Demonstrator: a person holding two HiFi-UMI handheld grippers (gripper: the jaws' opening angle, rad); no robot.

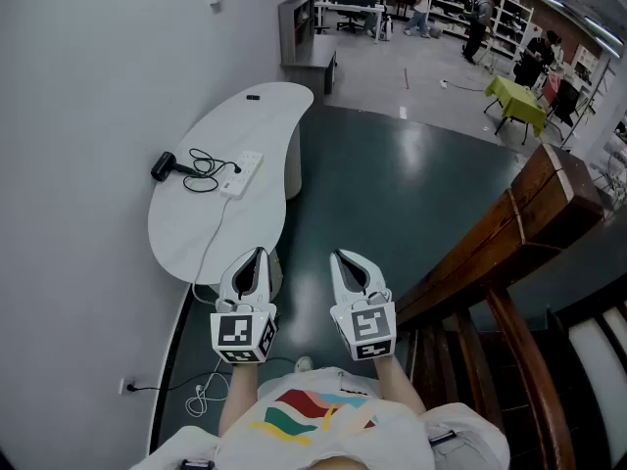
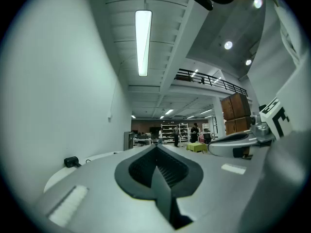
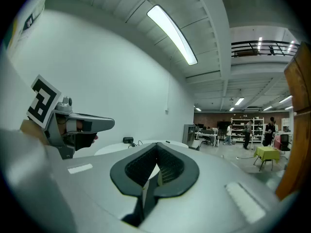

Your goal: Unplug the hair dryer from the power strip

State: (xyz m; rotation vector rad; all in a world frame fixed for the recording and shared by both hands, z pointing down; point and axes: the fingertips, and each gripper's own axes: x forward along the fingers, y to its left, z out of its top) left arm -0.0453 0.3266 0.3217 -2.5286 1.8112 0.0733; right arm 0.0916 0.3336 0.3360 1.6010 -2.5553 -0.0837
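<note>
White table (image 1: 181,225) with power strip (image 1: 243,173); wall (image 1: 78,116)

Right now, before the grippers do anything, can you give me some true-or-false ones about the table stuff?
The black hair dryer lies on the white curved table. True.
The left gripper holds a plug. False: it is shut and empty.
The right gripper is shut. True.
The white power strip sits in the right gripper. False: the power strip lies on the table, beside the hair dryer.
</note>
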